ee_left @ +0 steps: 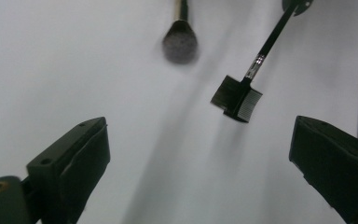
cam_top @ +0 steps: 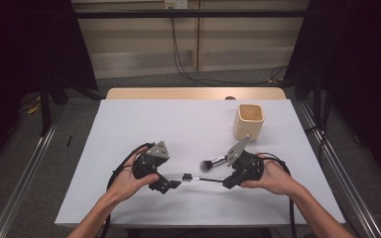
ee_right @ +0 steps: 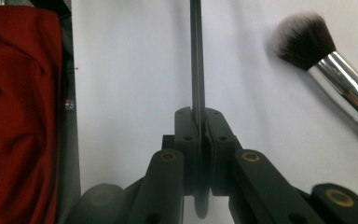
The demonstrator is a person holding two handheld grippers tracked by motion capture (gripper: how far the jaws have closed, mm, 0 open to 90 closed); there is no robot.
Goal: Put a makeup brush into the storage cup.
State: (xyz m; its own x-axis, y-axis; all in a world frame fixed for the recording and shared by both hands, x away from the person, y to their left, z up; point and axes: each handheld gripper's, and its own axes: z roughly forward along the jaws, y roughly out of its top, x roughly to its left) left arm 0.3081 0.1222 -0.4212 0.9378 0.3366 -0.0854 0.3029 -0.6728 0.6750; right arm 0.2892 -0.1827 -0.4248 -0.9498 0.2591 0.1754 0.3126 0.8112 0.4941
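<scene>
Resting on the tabletop (cam_top: 129, 119): cup (cam_top: 249, 120), powder brush (cam_top: 212, 163). Right hand-held gripper (cam_top: 226, 184) clenched on the brow comb (ee_left: 242, 99) handle, light, stiff, thin; best gripped mid-handle. Left hand-held gripper (cam_top: 174, 185) released, beside its head.

arms: bare, no sleeves | my left gripper (cam_top: 174, 184): black, grey three-cornered plate on top, black cable | my right gripper (cam_top: 226, 184): black too | fingers (ee_left: 70, 163): chunky, black, little brass screws

Cup (cam_top: 249, 120) behind makeup brush (cam_top: 213, 163); comb wand (cam_top: 201, 178) before it.
</scene>
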